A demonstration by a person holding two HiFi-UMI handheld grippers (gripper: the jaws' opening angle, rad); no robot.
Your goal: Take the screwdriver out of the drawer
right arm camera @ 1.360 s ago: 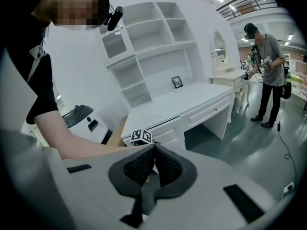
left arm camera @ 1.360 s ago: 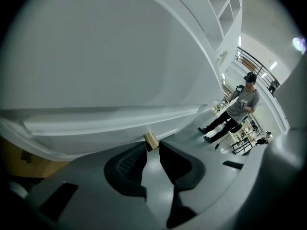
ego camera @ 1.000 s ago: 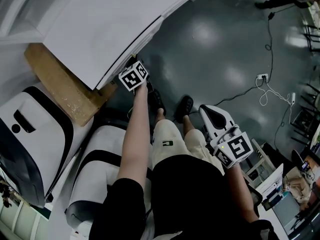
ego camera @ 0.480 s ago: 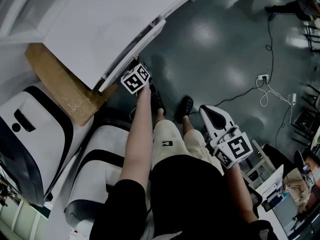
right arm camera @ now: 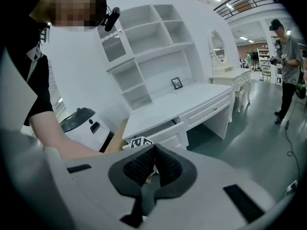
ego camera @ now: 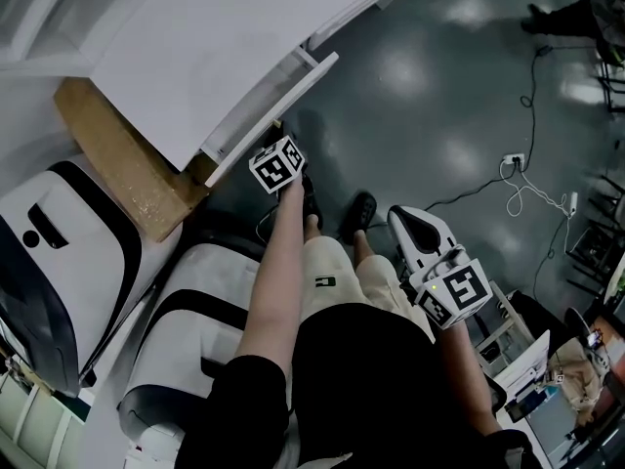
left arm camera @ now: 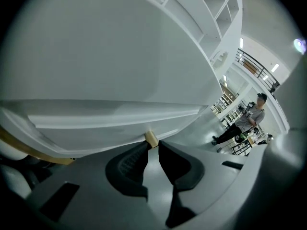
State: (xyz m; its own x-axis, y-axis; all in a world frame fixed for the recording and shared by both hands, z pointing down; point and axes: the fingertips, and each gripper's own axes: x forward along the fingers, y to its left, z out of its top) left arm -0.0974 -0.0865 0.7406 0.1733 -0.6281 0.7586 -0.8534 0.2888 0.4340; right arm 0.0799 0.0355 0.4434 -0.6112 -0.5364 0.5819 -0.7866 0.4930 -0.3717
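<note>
The white drawer [ego camera: 276, 99] under the desk top stands partly pulled out. Its front shows as a white strip in the head view, and in the right gripper view the drawer [right arm camera: 165, 130] is seen ajar. My left gripper [left arm camera: 151, 143] is shut on the drawer's small tan knob [left arm camera: 151, 139]; its marker cube [ego camera: 278, 164] sits just below the drawer front. My right gripper [right arm camera: 154, 150] hangs by my right knee, shut with nothing in it, and its white body [ego camera: 422, 233] points at the floor. No screwdriver shows in any view; the inside of the drawer is hidden.
The white desk top [ego camera: 195, 47] fills the upper left. A cardboard sheet [ego camera: 117, 164] and two white-and-black machines [ego camera: 59, 262] stand left of my legs. Cables [ego camera: 518, 174] lie on the grey floor. Another person [right arm camera: 285, 56] stands far right.
The drawer front has come out from under the desk edge. My left gripper has moved with it toward my body. The right gripper has stayed where it was.
</note>
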